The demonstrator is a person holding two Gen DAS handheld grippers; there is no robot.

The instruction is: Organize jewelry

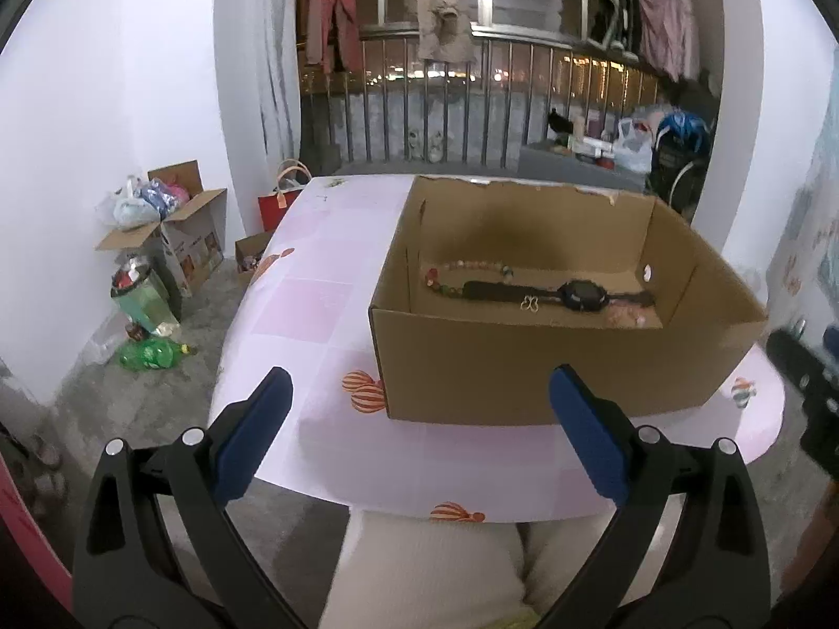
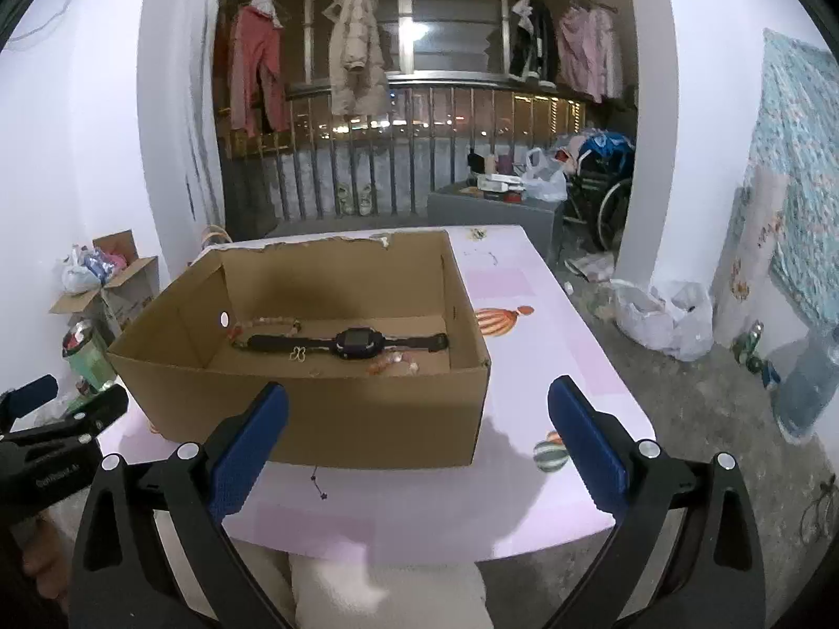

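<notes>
We list both tools, left tool (image 1: 419, 419) and right tool (image 2: 418, 419), wide open and empty; ahead in the box (image 2: 325, 409), a light, floppy-strapped watch (image 2: 356, 342), best gripped at its stiff case.

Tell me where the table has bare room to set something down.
The pink table is bare to the picture-right of the cardboard box, and along the near edge before both grippers, except for a small dark chain. Inside the box it is crowded: watch, bead bracelet, small pieces.

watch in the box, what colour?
Black watch, strap and case; clearest in the right wrist view.
</notes>
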